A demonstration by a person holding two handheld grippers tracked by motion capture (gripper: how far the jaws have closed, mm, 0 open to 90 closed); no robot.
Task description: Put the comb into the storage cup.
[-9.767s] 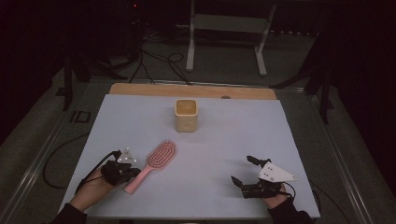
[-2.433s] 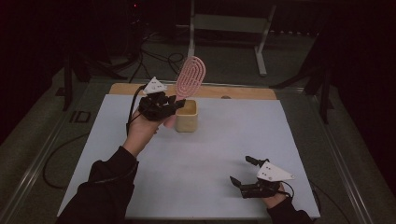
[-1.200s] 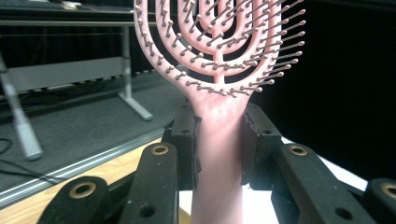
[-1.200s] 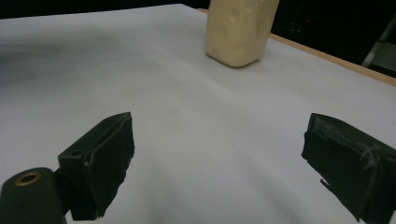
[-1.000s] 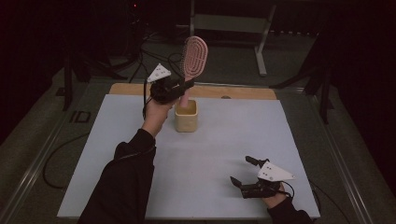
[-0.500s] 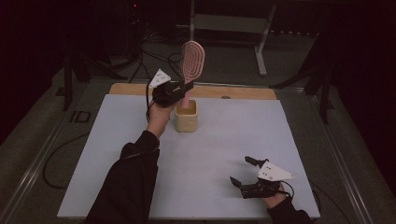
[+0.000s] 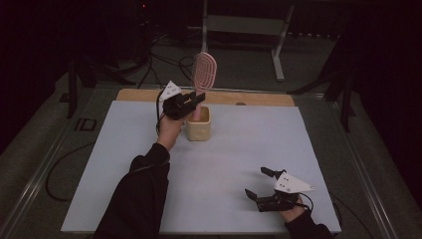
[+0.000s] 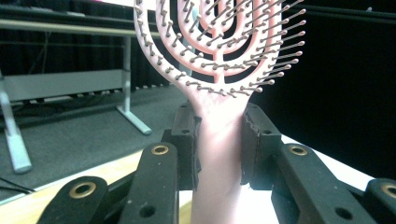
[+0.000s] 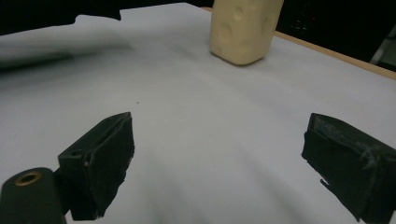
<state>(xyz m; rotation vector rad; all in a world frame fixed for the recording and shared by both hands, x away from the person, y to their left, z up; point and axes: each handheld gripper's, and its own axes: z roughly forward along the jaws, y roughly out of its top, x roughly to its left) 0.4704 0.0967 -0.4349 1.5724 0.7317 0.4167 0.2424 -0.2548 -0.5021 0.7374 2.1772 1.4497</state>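
The brush (image 7: 204,74) stands upright over the cup (image 7: 198,125), head up, with the lower end of its handle at or just inside the cup's mouth; from the high view I cannot quite tell whether the tip rests on the bottom. The left gripper (image 7: 191,103) clamps the handle just below the head. In the left gripper view both pads press on the pink neck (image 8: 218,126) from either side, with the bristles fanning out above them.

The cup sits toward the far side of the white mat (image 7: 124,164), near the wooden edge (image 7: 259,97) of the table. The right gripper (image 7: 263,185) lies low on the near right part of the mat, well apart from the cup, its jaws spread wide with nothing between them; its own view looks across bare mat to the cup (image 9: 243,28).

The step in hand looks like standing the brush in the cup, and it seems nearly done. The next move calls for lowering the handle straight down until it seats, keeping it clear of the rim so the light cup is not tipped or pushed. Then the pads should part only a little, so the brush leans against the wall instead of dropping. The gripper should lift away without catching the bristles.
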